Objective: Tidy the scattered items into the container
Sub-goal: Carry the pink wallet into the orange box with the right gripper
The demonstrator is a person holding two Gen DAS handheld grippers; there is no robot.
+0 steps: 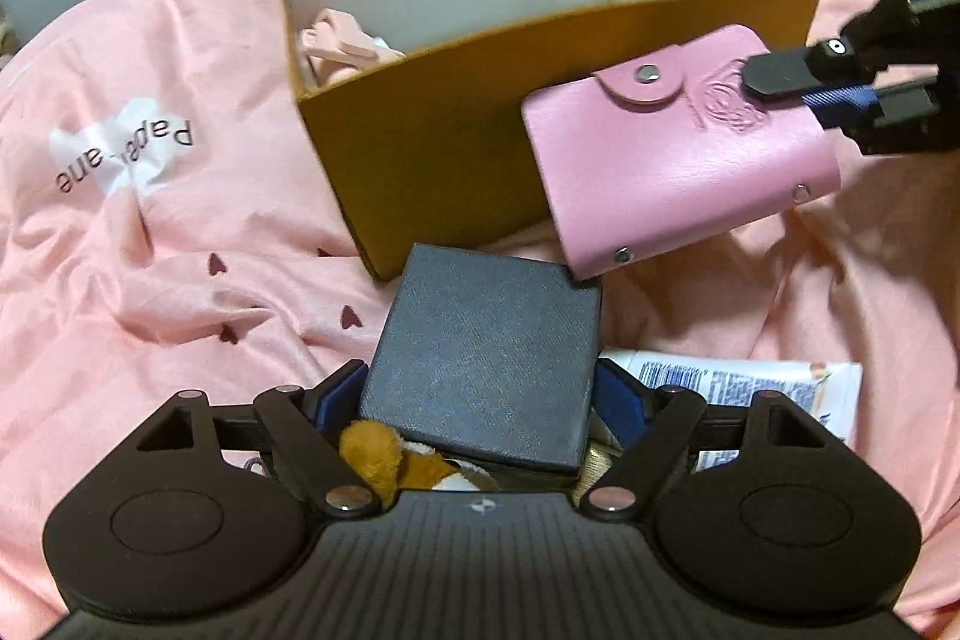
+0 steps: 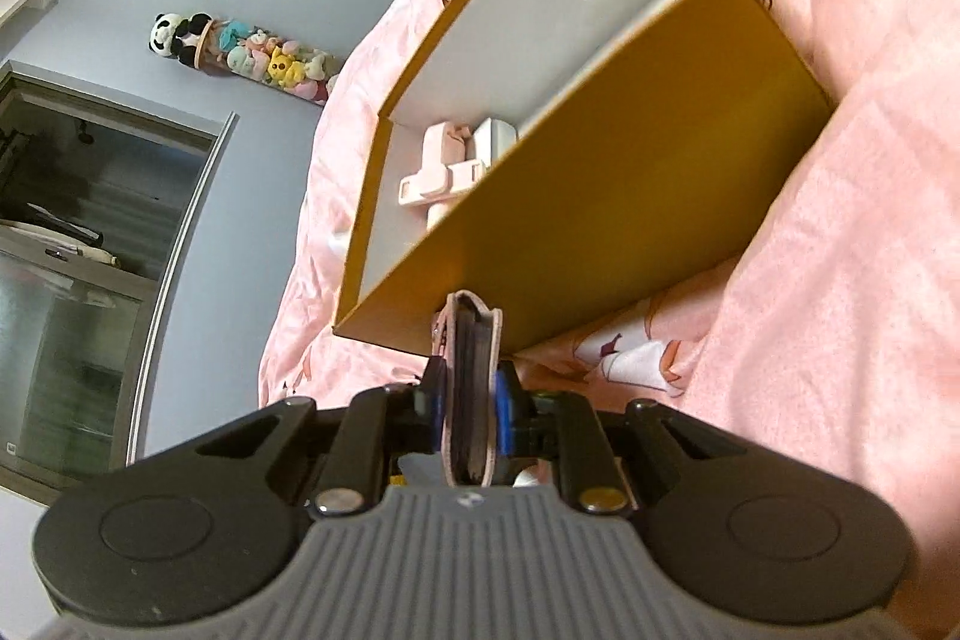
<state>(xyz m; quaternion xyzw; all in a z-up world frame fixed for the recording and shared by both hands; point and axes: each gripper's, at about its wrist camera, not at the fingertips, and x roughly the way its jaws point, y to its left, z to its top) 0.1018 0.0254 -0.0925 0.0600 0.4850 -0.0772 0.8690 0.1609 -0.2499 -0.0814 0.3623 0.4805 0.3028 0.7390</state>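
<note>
Meanwhile right claw (image 2: pixel 467 415) pinches pink wallet (image 1: pixel 678 154); left claw (image 1: pixel 480 400) brackets dark box (image 1: pixel 486 358), wide.

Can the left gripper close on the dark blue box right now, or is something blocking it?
Probably yes. The left gripper stands open with the dark blue box already between its fingers, its top bare. The pink wallet, held by the right gripper, only overlaps the box's far corner in this view; the plush toy lies beneath.

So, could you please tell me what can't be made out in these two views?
- Orange box contents: the near wall hides all but some pink plastic pieces in both views.
- Plush toy: left wrist view, mostly under the dark blue box and left claw.
- Printed packet: text too small.
- Pink card holder: right wrist view shows only its edge.
</note>
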